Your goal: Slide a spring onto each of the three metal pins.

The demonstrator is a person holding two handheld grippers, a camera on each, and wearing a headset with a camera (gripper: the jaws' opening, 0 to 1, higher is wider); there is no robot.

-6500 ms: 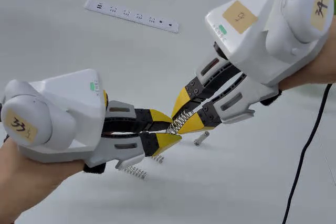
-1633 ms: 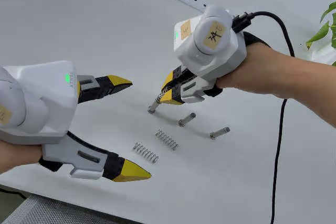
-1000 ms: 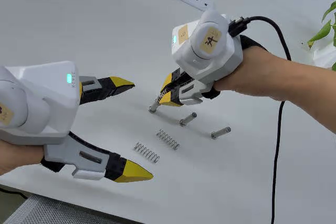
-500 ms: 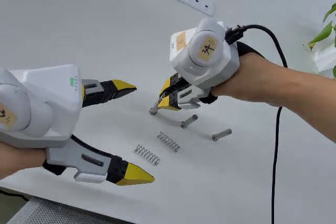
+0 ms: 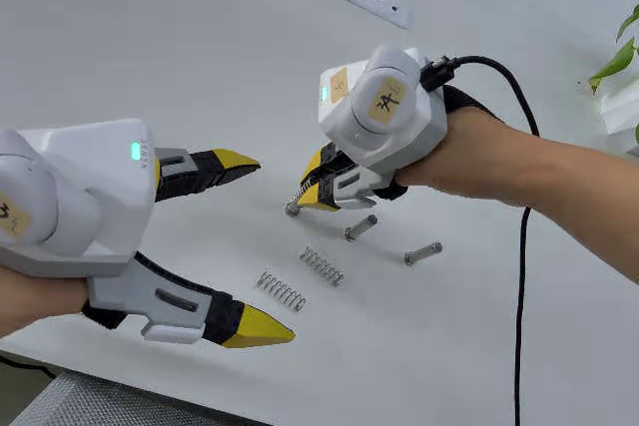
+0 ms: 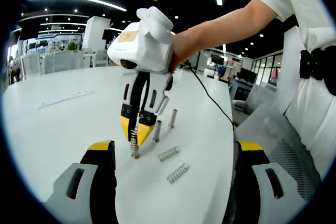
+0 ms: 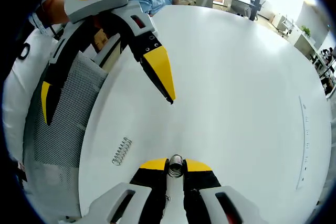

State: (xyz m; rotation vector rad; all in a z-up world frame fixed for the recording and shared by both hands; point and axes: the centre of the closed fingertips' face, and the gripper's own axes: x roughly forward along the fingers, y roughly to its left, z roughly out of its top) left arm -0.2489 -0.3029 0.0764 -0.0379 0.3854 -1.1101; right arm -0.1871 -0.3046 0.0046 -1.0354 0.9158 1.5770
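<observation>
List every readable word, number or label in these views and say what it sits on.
"34", handwritten and tilted: tan sticker on the right gripper cap.
Smaller tan sticker beside it: too small to read.
Printed line on the left gripper shell: too small.
Left gripper's tan sticker: cut off, unreadable.

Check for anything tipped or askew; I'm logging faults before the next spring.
Nothing stands out. The right gripper holds a spring on one pin; two bare pins stand upright beside it, and two springs lie loose on the table.
</observation>
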